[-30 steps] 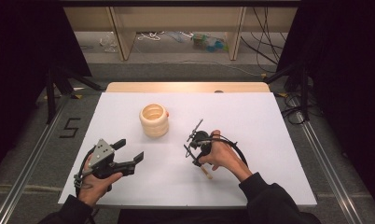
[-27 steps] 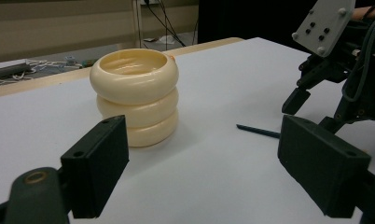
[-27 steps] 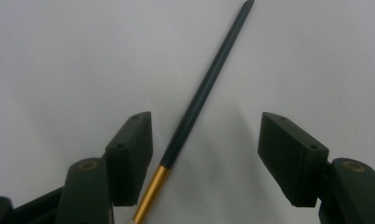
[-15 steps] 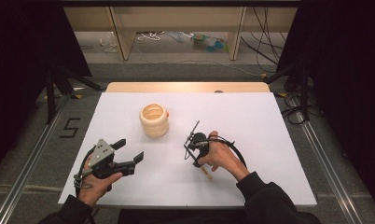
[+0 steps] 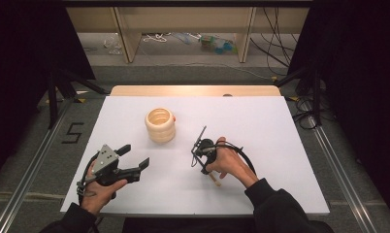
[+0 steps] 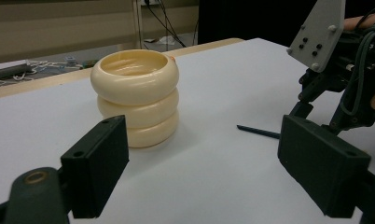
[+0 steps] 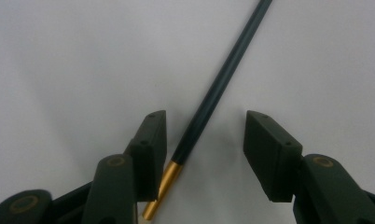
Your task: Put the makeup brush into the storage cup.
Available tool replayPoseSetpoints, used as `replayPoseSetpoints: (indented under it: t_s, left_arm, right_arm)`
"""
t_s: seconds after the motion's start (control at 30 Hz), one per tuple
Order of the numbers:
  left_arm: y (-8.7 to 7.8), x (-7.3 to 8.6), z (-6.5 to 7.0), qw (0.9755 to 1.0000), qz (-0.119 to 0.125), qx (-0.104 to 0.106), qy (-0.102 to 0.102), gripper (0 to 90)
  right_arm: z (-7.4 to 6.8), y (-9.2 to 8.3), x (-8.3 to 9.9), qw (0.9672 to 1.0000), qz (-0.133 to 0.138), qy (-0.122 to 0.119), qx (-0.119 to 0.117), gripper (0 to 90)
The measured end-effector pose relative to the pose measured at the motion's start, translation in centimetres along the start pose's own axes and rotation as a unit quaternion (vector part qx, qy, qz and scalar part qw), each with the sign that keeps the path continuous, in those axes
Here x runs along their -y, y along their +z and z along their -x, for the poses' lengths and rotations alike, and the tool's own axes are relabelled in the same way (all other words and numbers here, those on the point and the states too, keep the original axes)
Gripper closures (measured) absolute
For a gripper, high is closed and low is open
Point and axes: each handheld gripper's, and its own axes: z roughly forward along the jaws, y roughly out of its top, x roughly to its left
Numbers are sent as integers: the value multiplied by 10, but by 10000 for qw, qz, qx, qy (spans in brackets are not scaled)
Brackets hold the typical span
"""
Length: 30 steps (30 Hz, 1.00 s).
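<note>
Just now the right gripper (image 5: 199,154) has been drawing its jaws together, and they stand about half closed around a thin dark stick (image 7: 218,88) with a gold-coloured end, which lies flat on the white table (image 5: 280,145). Seen from the right gripper view, the stick runs between the two pads, nearer the left one, with a gap on either side, so the pads do not press on it yet. My reading is that the pickup is under way but the grip is not made; a little more closing should clamp the shaft just above the gold part

By contrast, the left gripper (image 6: 202,161) sits low over the near left of the table with its jaws wide and nothing between them, pointed toward the cream ringed holder (image 6: 136,93). That holder stands upright, well apart from the stick. What shows of its inside looks empty, though the bottom is hidden. A small orange bit peeks at its far rim
</note>
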Motion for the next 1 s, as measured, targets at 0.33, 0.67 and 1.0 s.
replayPoseSetpoints:
  t_s: [0.33,0.67,1.0]
  left_arm:
    - [0,0,0,10000,7,5,-6,163]
    - [0,0,0,10000,11,9,-11,162]
    - [-1,0,0,10000,11,10,-11,163]
  right_arm:
    - [0,3,-1,9999,-65,-101,12,549]
    - [-4,3,-3,9997,-166,-163,-15,627]
    - [1,3,-4,9986,-269,-454,47,725]
